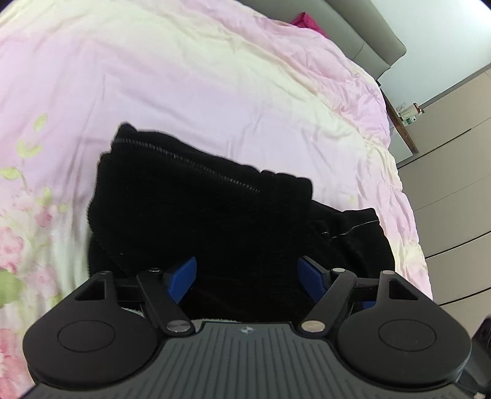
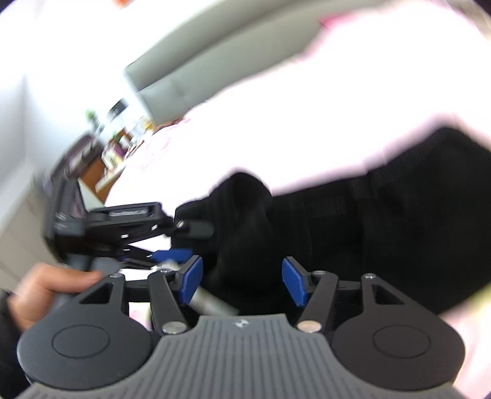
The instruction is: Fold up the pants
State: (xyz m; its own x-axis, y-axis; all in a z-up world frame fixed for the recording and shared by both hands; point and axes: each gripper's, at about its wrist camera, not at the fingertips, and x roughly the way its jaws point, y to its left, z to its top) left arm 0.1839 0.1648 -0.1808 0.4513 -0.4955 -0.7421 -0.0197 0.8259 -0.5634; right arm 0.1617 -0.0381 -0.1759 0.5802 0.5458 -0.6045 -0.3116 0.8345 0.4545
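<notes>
Black pants (image 1: 202, 211) lie bunched and partly folded on a pink floral bedspread (image 1: 214, 86), with a grey stitched seam across the upper layer. My left gripper (image 1: 248, 276) is open, its blue pads (image 1: 184, 276) spread just above the near edge of the pants. In the blurred right wrist view the pants (image 2: 353, 221) stretch to the right. My right gripper (image 2: 242, 279) is open over a raised fold of the fabric. The left gripper (image 2: 172, 254) shows there at the left, held by a hand (image 2: 52, 288).
A grey headboard (image 1: 362, 27) and a magenta item (image 1: 303, 21) are at the bed's far end. A wooden bedside table (image 1: 405, 122) with small items stands by pale cabinet fronts (image 1: 454, 184) at the right. In the right wrist view another cluttered table (image 2: 113, 153) is at the left.
</notes>
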